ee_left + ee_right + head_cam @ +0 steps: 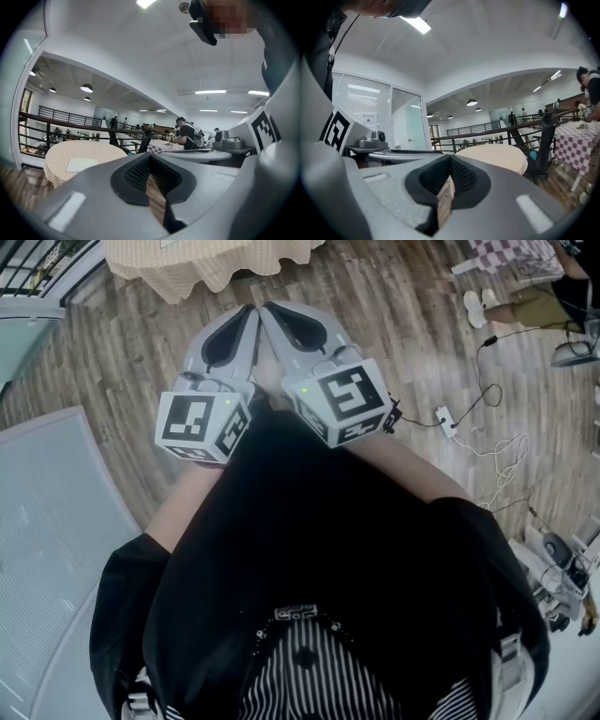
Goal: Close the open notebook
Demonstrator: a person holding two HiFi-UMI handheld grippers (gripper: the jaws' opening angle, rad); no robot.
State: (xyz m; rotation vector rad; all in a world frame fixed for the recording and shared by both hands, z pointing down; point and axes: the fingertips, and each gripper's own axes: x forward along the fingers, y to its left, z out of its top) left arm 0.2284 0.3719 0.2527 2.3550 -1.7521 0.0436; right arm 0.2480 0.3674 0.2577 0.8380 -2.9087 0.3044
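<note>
Both grippers are held side by side in front of the person, tips almost touching each other. My left gripper (249,311) has its jaws closed tip to tip with nothing between them, as the left gripper view (150,157) also shows. My right gripper (269,307) is likewise shut and empty (451,160). Ahead stands a round table with a beige checked cloth (187,268), some way off. A pale flat notebook (81,164) lies on that table (56,152); whether it is open is too small to tell. The right gripper view shows the table (497,157) but not the notebook.
Wooden floor lies between me and the table. A power strip with white cables (446,418) lies on the floor at right. A grey panel (56,521) is at left. A black chair (543,145) and a purple checked table (576,138) stand to the right; a person (187,136) sits farther back.
</note>
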